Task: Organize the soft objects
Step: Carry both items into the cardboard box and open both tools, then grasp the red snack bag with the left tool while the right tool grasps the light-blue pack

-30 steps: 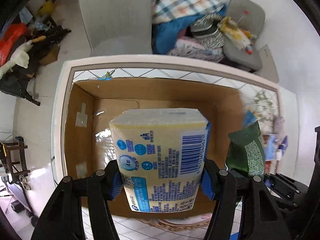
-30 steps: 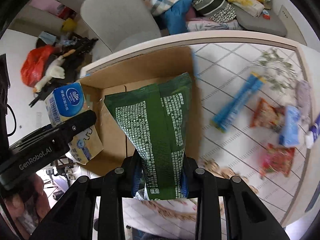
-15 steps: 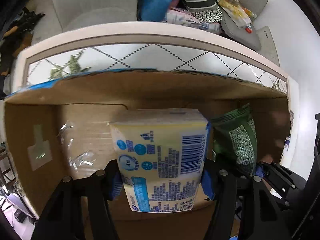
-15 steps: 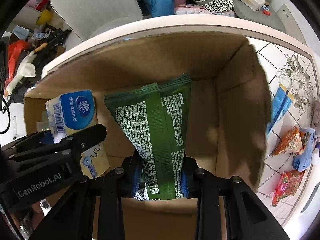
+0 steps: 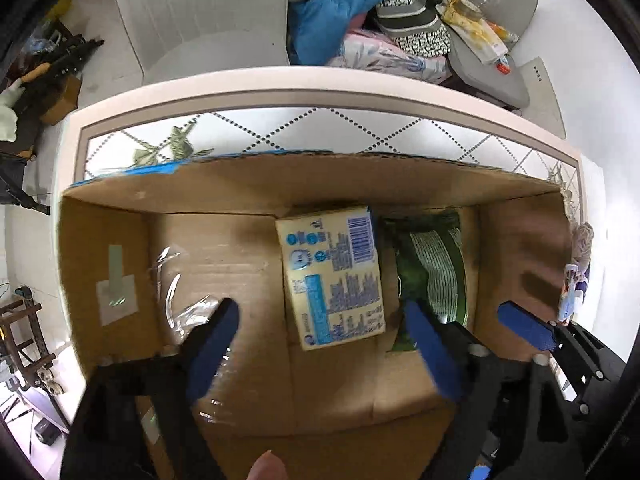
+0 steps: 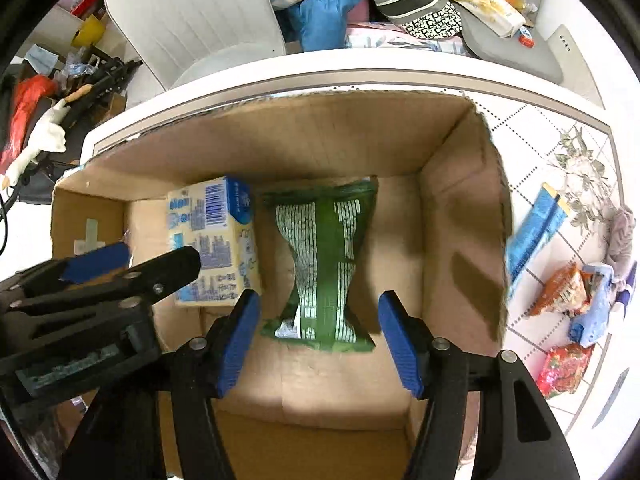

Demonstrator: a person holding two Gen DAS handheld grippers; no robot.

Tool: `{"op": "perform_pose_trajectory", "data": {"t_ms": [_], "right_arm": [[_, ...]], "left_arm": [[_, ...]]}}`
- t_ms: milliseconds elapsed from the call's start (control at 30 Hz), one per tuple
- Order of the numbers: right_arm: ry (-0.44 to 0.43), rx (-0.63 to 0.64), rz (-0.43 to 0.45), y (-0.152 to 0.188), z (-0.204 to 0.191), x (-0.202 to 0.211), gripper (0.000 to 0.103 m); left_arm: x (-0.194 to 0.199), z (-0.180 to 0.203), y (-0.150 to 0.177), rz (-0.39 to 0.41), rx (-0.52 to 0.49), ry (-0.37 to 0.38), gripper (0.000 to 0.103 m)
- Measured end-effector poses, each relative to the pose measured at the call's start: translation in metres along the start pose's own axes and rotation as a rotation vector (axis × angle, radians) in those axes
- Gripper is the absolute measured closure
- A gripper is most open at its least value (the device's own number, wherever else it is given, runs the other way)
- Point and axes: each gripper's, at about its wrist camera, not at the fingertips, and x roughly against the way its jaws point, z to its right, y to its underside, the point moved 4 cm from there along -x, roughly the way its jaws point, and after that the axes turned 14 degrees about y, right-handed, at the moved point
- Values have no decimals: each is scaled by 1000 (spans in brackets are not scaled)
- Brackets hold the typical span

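An open cardboard box stands on the tiled table. On its floor lie a yellow and blue tissue pack and, to its right, a green snack bag. My left gripper hangs over the tissue pack with its jaws opening, and the pads are clear of the pack. My right gripper hangs over the green bag, its jaws opening too, with its pads off the bag. The left gripper also shows in the right wrist view.
Loose snack packets, a long blue packet and a red packet lie on the table right of the box. A white chair and a pile of clothes stand behind the table. A person's fingertip shows at the bottom edge.
Both grippers sank into the box, then opened. The tissue pack and the green bag left the jaws and now lie side by side on the box floor.
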Motion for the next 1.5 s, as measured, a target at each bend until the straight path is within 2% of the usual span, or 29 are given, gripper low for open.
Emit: {"op": "perform_pose_trajectory", "data": {"t_ms": [67, 133, 300, 467, 633, 867, 1033, 1167, 1267, 1400, 1500], "right_arm": [[5, -1, -8, 7, 0, 5, 37], [7, 7, -1, 12, 2, 11, 29], [9, 18, 24, 48, 6, 32, 11], [8, 20, 68, 78, 8, 55, 10], [23, 28, 148, 114, 16, 90, 10], [-32, 43, 198, 146, 27, 125, 9], [-108, 46, 205, 160, 39, 138, 9], [-163, 11, 206, 163, 75, 146, 9], [-164, -45, 203, 162, 123, 148, 9], [-126, -146, 191, 158, 206, 139, 9], [-59, -215, 154, 149, 269, 112, 9]], "left_arm": [[11, -2, 7, 23, -7, -23, 9], [22, -2, 15, 53, -15, -39, 6], [47, 0, 41, 119, -40, -90, 5], [68, 2, 71, 164, -38, -105, 5], [89, 7, 109, 207, -25, -111, 5], [117, 20, 145, 273, -5, -126, 5], [133, 45, 154, 307, 2, -137, 5], [138, 84, 149, 321, -31, -116, 5], [130, 129, 136, 313, -102, -127, 5], [89, 199, 109, 256, -225, -127, 5], [42, 238, 87, 180, -299, -130, 5]]}}
